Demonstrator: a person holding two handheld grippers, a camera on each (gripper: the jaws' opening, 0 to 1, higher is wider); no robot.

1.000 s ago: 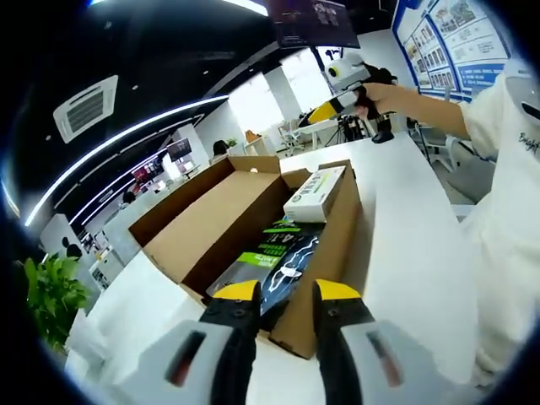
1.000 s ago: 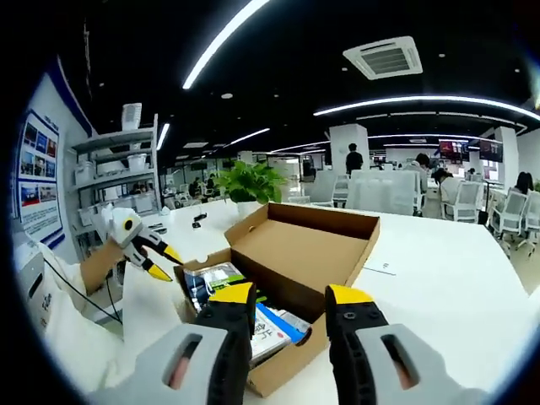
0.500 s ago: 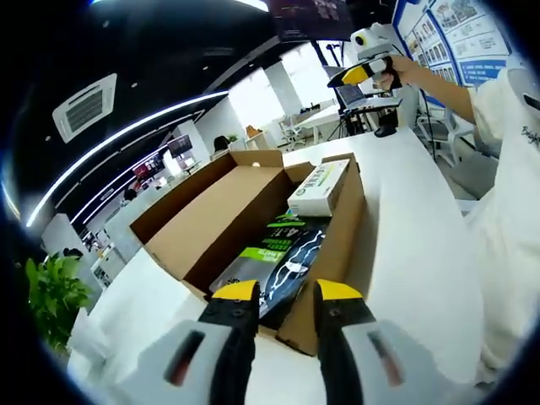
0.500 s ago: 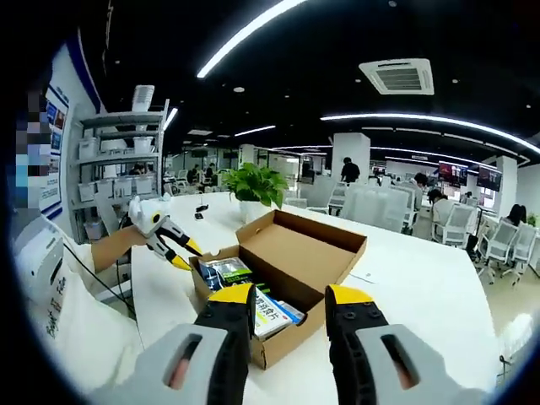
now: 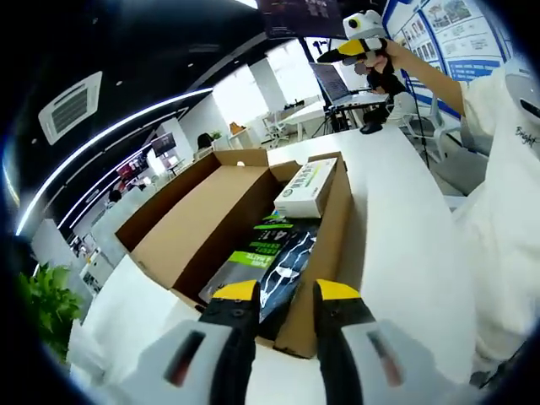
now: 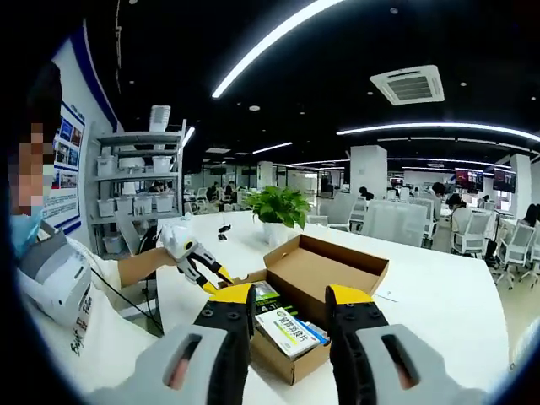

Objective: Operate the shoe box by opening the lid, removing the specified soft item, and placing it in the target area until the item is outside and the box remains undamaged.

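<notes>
Our left gripper [image 5: 284, 291], jaws slightly parted and empty, is the nearer; the dark soft packet [image 5: 274, 266] lies in the open shoe box [image 5: 202, 224] toward 12 o'clock, long axis along our jaws; our right gripper [image 6: 289, 297] hangs back, parted, empty.

Print on green-black packet [image 5: 272, 253] and white carton [image 5: 305, 187] in box [image 5: 202, 228]: illegible. Sleeve [image 5: 515, 126] lettering reads roughly "Bright".

The shoe box [image 5: 224, 224] is matt brown cardboard with rough cut edges. Inside, a glossy plastic packet [image 5: 274, 261] catches the light beside a small smooth paperboard carton [image 5: 305, 187]. The white tabletop [image 5: 396, 219] looks smooth, faintly shiny.
</notes>
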